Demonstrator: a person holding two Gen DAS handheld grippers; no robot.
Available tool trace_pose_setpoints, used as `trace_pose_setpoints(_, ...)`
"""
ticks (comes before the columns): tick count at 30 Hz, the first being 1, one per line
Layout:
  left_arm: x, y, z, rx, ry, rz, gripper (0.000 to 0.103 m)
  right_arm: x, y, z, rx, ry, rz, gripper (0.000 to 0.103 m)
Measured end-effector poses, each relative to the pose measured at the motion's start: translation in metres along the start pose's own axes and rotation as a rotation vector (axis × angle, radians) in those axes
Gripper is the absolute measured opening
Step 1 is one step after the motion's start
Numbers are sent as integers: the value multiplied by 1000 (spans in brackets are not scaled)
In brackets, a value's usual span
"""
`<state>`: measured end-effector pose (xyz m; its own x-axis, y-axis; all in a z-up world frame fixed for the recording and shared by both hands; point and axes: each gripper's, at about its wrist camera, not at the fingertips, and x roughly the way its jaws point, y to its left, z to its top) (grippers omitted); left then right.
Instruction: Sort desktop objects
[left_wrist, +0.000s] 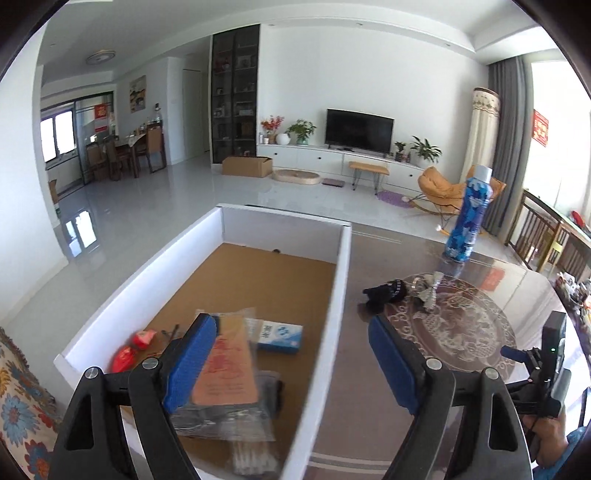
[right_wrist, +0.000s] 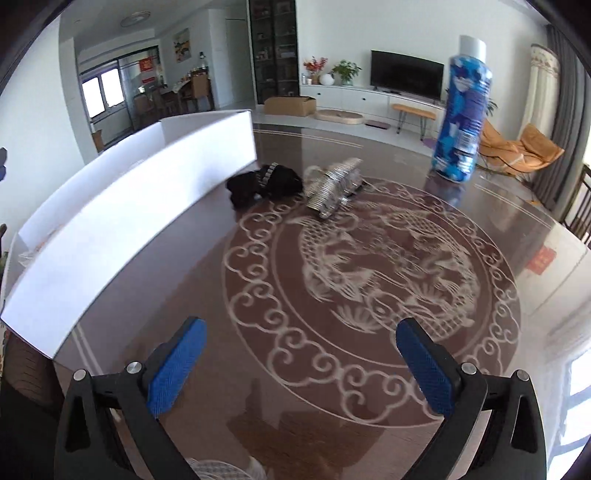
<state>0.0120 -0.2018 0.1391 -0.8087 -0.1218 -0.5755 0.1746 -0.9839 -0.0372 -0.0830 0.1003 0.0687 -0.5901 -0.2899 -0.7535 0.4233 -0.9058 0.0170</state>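
Observation:
My left gripper (left_wrist: 290, 325) is open with nothing between its blue pads, over the near right part of a white-walled box (left_wrist: 343, 258). In the box lie a pink flat packet in clear wrap (left_wrist: 229, 362), a small blue-and-white carton (left_wrist: 280, 336) and two red items (left_wrist: 125, 358). My right gripper (right_wrist: 300, 325) is open and empty above the glass table (right_wrist: 369, 406). Further along the table lie a black bundle (right_wrist: 264, 182) (left_wrist: 384, 293) and a crumpled silvery item (right_wrist: 332, 186) (left_wrist: 428, 291). A tall blue patterned can (right_wrist: 463, 110) (left_wrist: 469, 218) stands upright behind them.
The box's long white wall (right_wrist: 110, 236) runs along the left of the right wrist view. A person's hand (left_wrist: 550, 432) grips the other tool at the lower right of the left wrist view. A patterned cloth (left_wrist: 22, 406) lies left of the box. Wooden chairs (left_wrist: 535, 229) stand beyond the table.

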Motion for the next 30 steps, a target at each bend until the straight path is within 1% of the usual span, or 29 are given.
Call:
trace_pose_setpoints(2, -1, -35, 1, 55, 11, -67, 85, 2, -34, -14, 39, 35, -65, 103)
trace_pose_setpoints(4, 0, -67, -1, 107, 29, -126, 85, -4, -58, -30, 76, 55, -99, 103)
trace_pose_setpoints(6, 5, -97, -6, 156, 51, -174, 85, -11, -71, -40, 110, 58, -116, 103)
trace_pose_setpoints(10, 21, -142, -25, 212, 120, -246, 85, -11, -82, -45, 133, 54, -128, 103)
trace_pose_setpoints(11, 26, -151, -31, 220, 138, -260, 85, -11, -80, -46, 135, 55, -127, 103)
trace_pose_setpoints(14, 46, -170, -49, 235, 202, -282, 85, -8, -79, -49, 144, 60, -127, 103)
trace_pose_setpoints(20, 81, -183, -80, 224, 290, -280, 85, -2, -81, -57, 160, 76, -124, 103)
trace_pose_setpoints(23, 94, -181, -92, 214, 314, -271, 85, 3, -85, -63, 184, 86, -119, 103)
trace_pose_setpoints(30, 126, -175, -112, 200, 361, -240, 85, 2, -86, -64, 203, 74, -122, 103)
